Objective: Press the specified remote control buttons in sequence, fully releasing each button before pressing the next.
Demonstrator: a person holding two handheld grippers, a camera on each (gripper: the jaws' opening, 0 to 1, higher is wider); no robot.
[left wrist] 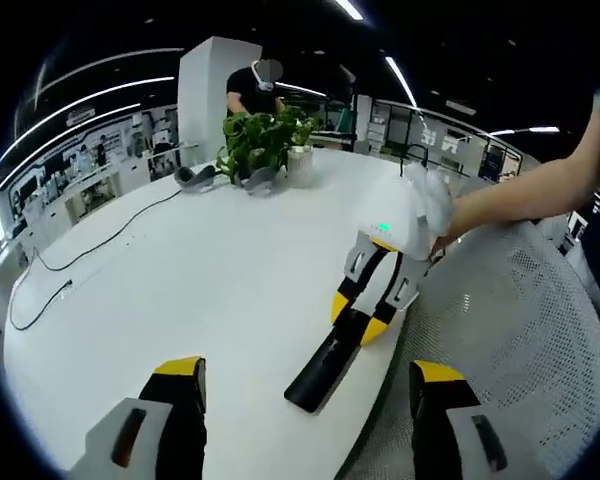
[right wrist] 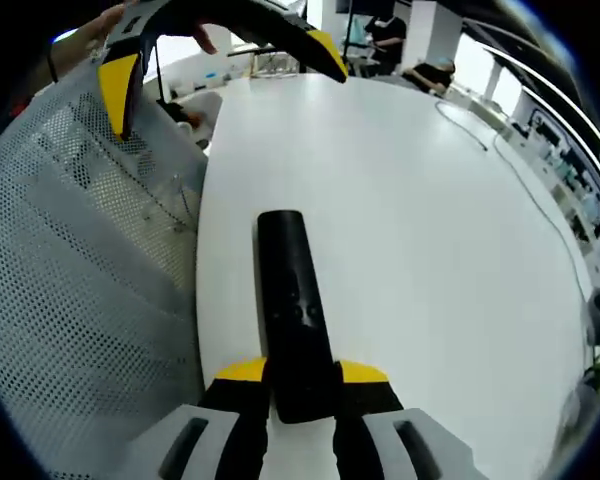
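a slim black remote control (right wrist: 292, 300) lies near the edge of a round white table (right wrist: 420, 220), a long matte bar with faint raised buttons just visible on its upper face in the right gripper view; individual button markings are too dim to read. its near end sits pinched between the yellow-tipped black jaws of the right gripper (right wrist: 302, 385), which close against both of its long sides. in the left gripper view the same remote control (left wrist: 328, 362) slants across the table's rim, its far end held by the right gripper (left wrist: 365, 318), whose white body is grasped by a gloved hand (left wrist: 428, 212) on a bare forearm. the left gripper (left wrist: 305, 400) hangs just short of the remote, its two jaws spread wide apart and holding nothing. a grey mesh chair back (left wrist: 520, 330) stands beside the table edge. farther across the tabletop sit a leafy green potted plant (left wrist: 265, 140) and a trailing black cable (left wrist: 90, 250), and a person (left wrist: 252, 85) stands behind the plant in an open office.
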